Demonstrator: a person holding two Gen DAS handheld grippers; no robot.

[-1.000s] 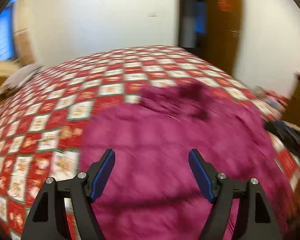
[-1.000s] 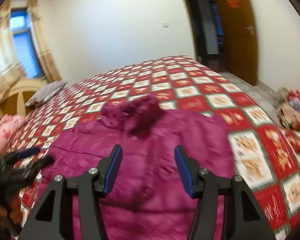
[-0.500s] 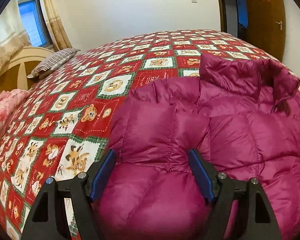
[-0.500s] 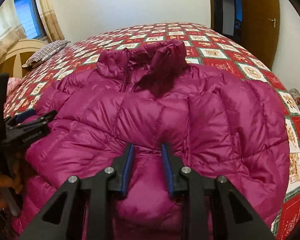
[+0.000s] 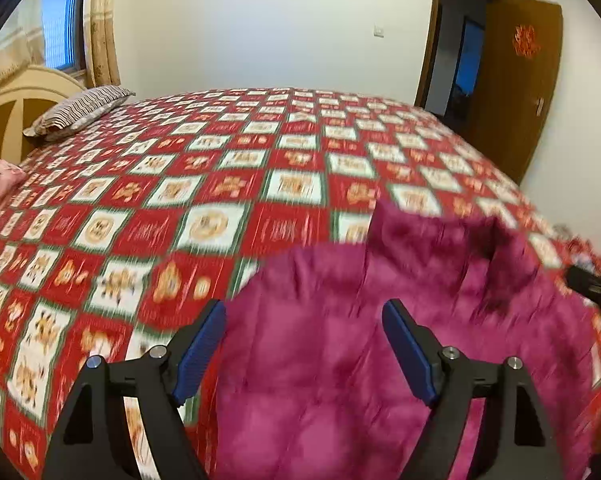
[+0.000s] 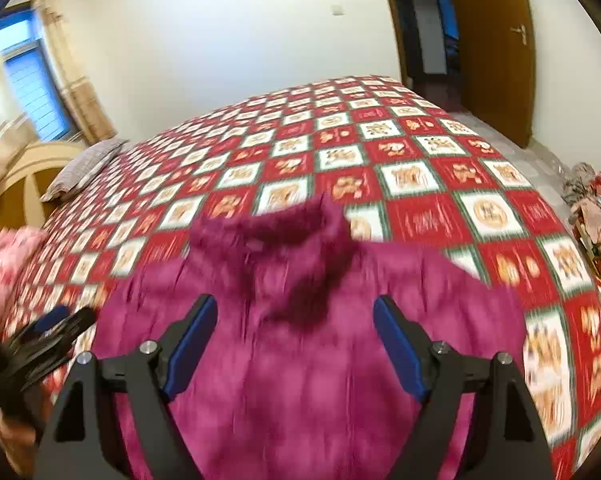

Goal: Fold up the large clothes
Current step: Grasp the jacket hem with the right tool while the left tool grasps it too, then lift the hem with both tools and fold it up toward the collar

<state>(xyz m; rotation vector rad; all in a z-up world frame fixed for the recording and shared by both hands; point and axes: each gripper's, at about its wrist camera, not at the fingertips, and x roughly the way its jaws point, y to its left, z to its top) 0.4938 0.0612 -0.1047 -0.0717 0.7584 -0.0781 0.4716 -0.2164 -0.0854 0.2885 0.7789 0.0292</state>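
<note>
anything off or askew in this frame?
Nothing damaged or spilled. The magenta puffer jacket lies on the checkered bedspread with its collar bunched up instead of flat. Both the left claw and right claw are open, above the jacket, holding nothing. Both views are motion-blurred.

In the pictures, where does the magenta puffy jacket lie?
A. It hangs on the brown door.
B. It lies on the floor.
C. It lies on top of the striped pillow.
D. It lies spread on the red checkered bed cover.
D: the magenta jacket lies spread on the red checkered bed cover, far from the striped pillow and the brown door.
</note>
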